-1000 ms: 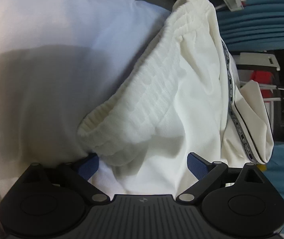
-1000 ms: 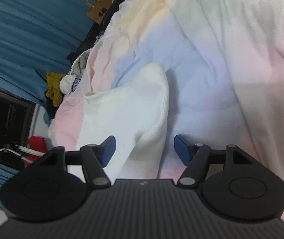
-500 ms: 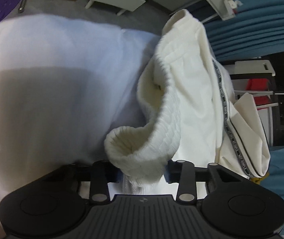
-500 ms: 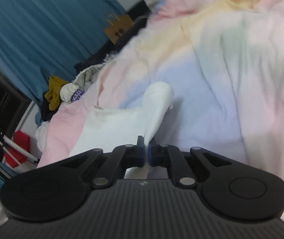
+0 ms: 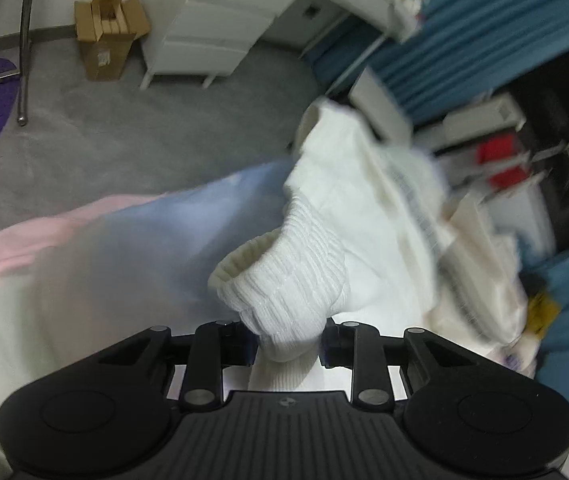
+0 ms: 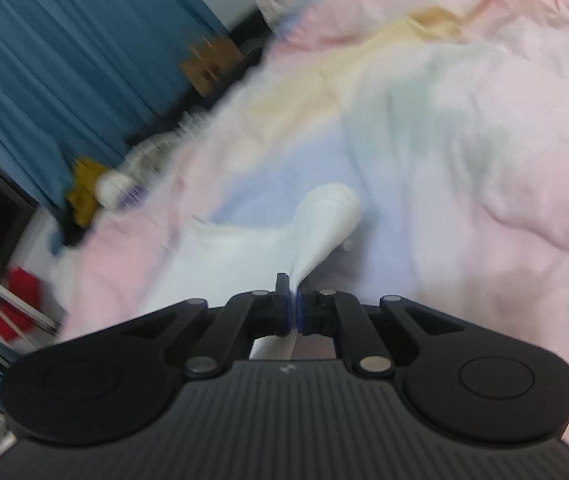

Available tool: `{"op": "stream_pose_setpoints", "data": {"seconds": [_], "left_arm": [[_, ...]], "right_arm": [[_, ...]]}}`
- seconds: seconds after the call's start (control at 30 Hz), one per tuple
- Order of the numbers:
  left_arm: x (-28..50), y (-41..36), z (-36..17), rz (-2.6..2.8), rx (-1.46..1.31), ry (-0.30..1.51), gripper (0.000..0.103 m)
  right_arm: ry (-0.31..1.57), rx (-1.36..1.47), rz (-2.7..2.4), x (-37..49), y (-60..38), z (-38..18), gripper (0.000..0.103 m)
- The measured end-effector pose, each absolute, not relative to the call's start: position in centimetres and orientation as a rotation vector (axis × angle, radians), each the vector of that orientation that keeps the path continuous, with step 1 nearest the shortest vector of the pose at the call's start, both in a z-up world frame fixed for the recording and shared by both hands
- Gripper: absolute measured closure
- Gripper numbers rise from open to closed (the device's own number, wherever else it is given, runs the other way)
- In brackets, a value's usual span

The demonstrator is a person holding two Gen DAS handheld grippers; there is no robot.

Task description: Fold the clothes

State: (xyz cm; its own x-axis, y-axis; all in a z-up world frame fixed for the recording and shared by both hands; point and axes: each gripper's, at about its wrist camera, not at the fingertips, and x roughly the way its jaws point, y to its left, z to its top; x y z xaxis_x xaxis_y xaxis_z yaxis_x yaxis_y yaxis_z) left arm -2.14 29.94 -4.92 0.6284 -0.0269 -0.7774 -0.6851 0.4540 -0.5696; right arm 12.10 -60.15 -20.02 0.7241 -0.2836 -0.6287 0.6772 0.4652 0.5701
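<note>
The left tool (image 5: pixel 288 346) is squeezing the ribbed band of the white shorts (image 5: pixel 348 232). The right tool (image 6: pixel 294 314) is pinching another edge. The shorts are lying on the bed (image 6: pixel 464 140).

White garment (image 5: pixel 348 216), likely trousers: ribbed elastic waistband (image 5: pixel 284 280) bunched and lifted off the pastel bedding; fabric trails away toward the bed edge. A second thin pinched fold (image 6: pixel 324 220) rises, body lying flat.

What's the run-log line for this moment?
left gripper: shut on white pants waistband | right gripper: shut on pants edge | garment over pastel bedding | frames blurred
</note>
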Motion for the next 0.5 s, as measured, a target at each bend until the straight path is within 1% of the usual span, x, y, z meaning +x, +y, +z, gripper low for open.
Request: {"op": "stream_pose_setpoints", "data": {"seconds": [0.07,0.13,0.23,0.3,0.33,0.37,0.4,0.43,0.47,0.5], "left_arm": [[-2.4,30.8,-5.9,0.445,-1.021,0.900,0.072],[-2.6,31.1,-5.9,0.419,-0.986,0.924,0.070],[-2.7,30.6,-5.1,0.382,-0.920,0.948,0.065],[-2.5,30.0,-4.5,0.368,-0.866,0.971,0.065],[-2.9,29.7,-4.0,0.360,-0.849,0.959,0.063],[-3.4,29.4,-3.5,0.352,-0.833,0.947,0.058],[-3.9,29.0,-3.1,0.337,-0.817,0.933,0.050],[-3.9,28.2,-2.7,0.329,-0.789,0.924,0.045],[-4.4,27.3,-2.1,0.325,-0.749,0.907,0.043],[-4.9,26.3,-1.5,0.321,-0.708,0.890,0.036]], "right_arm": [[0.551,0.967,-0.617,12.0,-60.9,-21.8,0.097],[0.577,1.012,-0.598,11.8,-61.5,-22.9,0.097],[0.570,1.013,-0.609,11.3,-61.4,-22.5,0.094],[0.568,0.989,-0.628,11.0,-61.0,-22.0,0.085],[0.568,0.976,-0.638,10.9,-60.8,-21.7,0.084],[0.567,0.964,-0.648,10.7,-60.6,-21.4,0.077],[0.566,0.951,-0.658,10.6,-60.4,-21.2,0.066],[0.565,0.939,-0.668,10.4,-60.2,-20.9,0.059],[0.558,0.889,-0.694,10.3,-59.8,-20.3,0.043],[0.543,0.835,-0.723,10.1,-59.4,-19.6,0.029]]}}
